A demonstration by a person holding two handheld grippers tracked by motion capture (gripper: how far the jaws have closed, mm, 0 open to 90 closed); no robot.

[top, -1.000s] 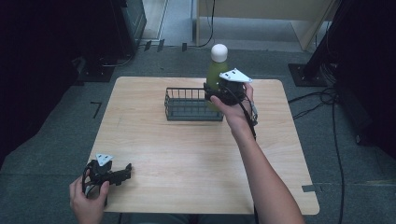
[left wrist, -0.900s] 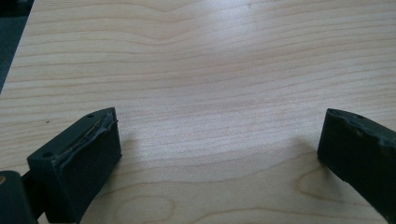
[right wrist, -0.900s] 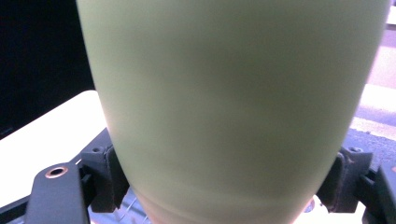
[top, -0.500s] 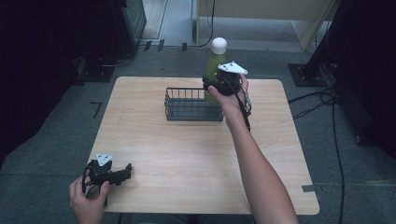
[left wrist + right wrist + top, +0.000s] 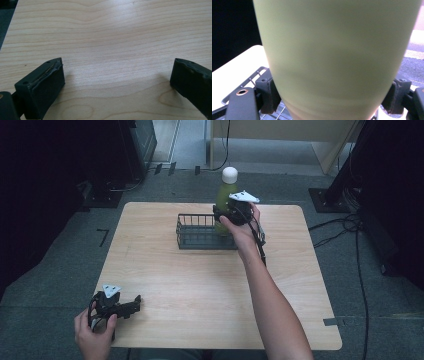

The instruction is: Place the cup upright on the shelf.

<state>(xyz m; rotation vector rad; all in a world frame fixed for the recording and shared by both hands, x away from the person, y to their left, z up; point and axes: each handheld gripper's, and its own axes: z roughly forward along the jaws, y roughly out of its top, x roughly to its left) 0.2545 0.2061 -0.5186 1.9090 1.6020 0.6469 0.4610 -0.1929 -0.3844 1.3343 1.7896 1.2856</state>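
Note:
A green bottle [image 5: 223, 196] with a white cap [image 5: 229, 174] is held upright over the right end of a dark wire basket [image 5: 197, 236] at the back of the table. My right gripper [image 5: 231, 215] is shut on the bottle's body; in the right gripper view the green bottle [image 5: 337, 57] spans the space between both jaws, with the basket's wire [image 5: 254, 77] below. My left gripper [image 5: 131, 303] rests at the table's front left corner, open, with bare wood between its jaws [image 5: 117, 82].
The wooden table [image 5: 200, 290] has free room across its middle and right. Cables [image 5: 345, 227] run over the grey floor to the right. Dark equipment stands beyond the far left.
The right gripper has carried the bottle slightly left and toward the basket's right end. The left gripper has not moved.

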